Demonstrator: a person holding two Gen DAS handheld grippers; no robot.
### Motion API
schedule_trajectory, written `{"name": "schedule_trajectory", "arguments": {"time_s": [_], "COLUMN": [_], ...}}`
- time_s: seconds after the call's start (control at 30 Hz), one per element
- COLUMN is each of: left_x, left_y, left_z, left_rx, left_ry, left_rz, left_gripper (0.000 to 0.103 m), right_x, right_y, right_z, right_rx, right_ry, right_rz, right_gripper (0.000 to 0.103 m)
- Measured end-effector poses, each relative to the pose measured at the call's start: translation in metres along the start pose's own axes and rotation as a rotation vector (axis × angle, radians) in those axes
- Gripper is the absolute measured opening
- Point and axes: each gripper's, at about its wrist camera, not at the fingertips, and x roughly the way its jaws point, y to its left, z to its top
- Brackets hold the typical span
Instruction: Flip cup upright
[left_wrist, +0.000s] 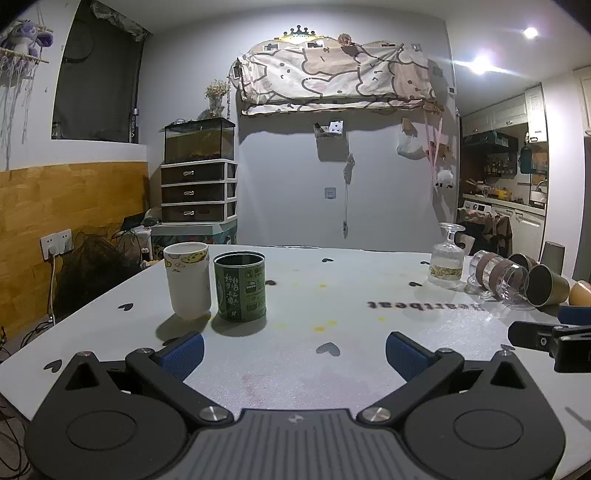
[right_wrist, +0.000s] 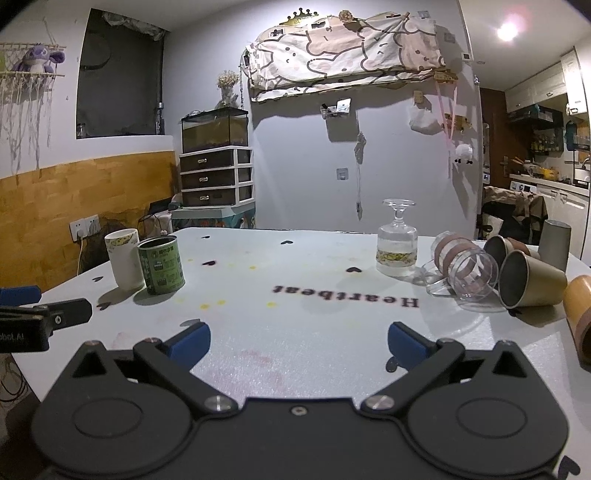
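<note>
A stemmed glass cup (right_wrist: 397, 242) stands upside down on the white table, foot up; it also shows in the left wrist view (left_wrist: 447, 256). A clear mug with brown bands (right_wrist: 461, 264) lies on its side beside it. A gold cup (right_wrist: 530, 278) lies on its side, mouth toward me, with another (right_wrist: 504, 248) behind. A white cup (left_wrist: 187, 278) and a green tin (left_wrist: 241, 285) stand upright at the left. My left gripper (left_wrist: 294, 354) is open and empty over the table's front. My right gripper (right_wrist: 298, 341) is open and empty, well short of the cups.
A grey cylinder cup (right_wrist: 554, 243) stands at the far right and an orange-brown cup (right_wrist: 581, 314) lies at the right edge. The table (right_wrist: 314, 325) carries "Heartbeat" lettering and heart marks. A drawer unit with a tank (left_wrist: 199, 173) stands beyond the table.
</note>
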Motion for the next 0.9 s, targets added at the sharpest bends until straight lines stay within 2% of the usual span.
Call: {"name": "schedule_trajectory", "arguments": {"time_s": [0.9], "left_x": [0.0007], "left_y": [0.0007], "left_z": [0.0016], "left_rx": [-0.002], "left_ry": [0.004], "left_rz": [0.001], "left_gripper": [0.103], "right_x": [0.0012], "right_y": [0.0017], "right_z": [-0.0008], "right_rx": [-0.003], "right_ry": [0.004], "right_rz": [-0.003], "right_gripper": [0.103]}}
